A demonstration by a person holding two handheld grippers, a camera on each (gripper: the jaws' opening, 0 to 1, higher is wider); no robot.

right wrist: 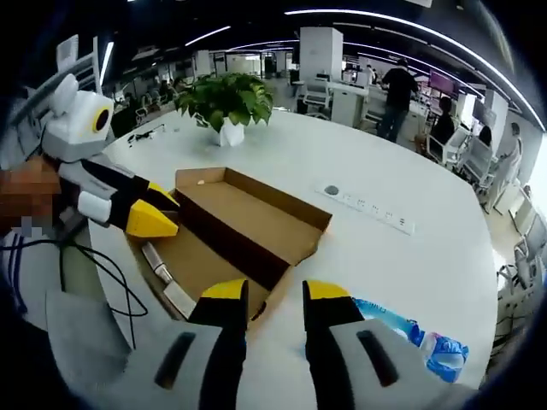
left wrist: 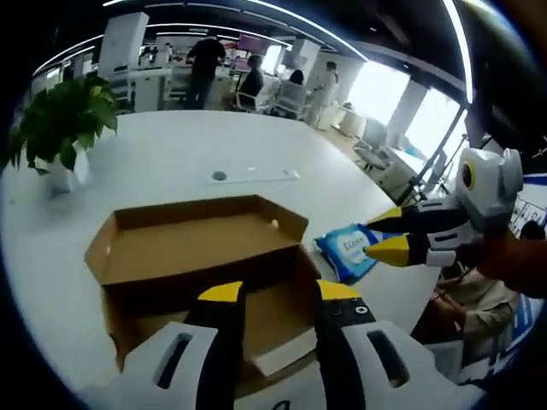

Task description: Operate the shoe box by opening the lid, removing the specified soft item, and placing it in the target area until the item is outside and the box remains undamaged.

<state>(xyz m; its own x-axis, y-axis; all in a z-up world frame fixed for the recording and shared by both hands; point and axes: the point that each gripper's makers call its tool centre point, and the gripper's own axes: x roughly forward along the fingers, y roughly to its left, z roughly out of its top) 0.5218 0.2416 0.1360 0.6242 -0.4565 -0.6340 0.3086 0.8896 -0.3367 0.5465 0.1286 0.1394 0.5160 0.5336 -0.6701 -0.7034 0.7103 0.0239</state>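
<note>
Counting what lies on your white table (left wrist: 171, 162): one cardboard shoe box (left wrist: 205, 256), one blue soft pack (left wrist: 350, 248), one potted plant (left wrist: 64, 120) and one white power strip (left wrist: 254, 175) near the table's middle.

The shoe box stands open, its lid folded back flat beside the base so that you see two brown trays joined along one edge. In the left gripper view, a white paper slip lies in the near tray.

The blue soft pack is already outside the box, flat on the table just beside it. In the right gripper view the pack (right wrist: 402, 329) sits at the far side of your right gripper (right wrist: 278, 299), apart from the shoe box (right wrist: 231, 231).

Your left gripper (left wrist: 278, 295) hangs over the near tray with its yellow-tipped jaws parted by a moderate gap, holding nothing; from its own view you cannot tell whether the tips touch the cardboard. In the right gripper view the left gripper (right wrist: 158, 213) has its tips at the box's near corner.

Your right gripper is also parted by a moderate gap and empty. In the left gripper view the right gripper (left wrist: 389, 235) hovers with its tips just at the edge of the blue pack, the jaws apart.
</note>
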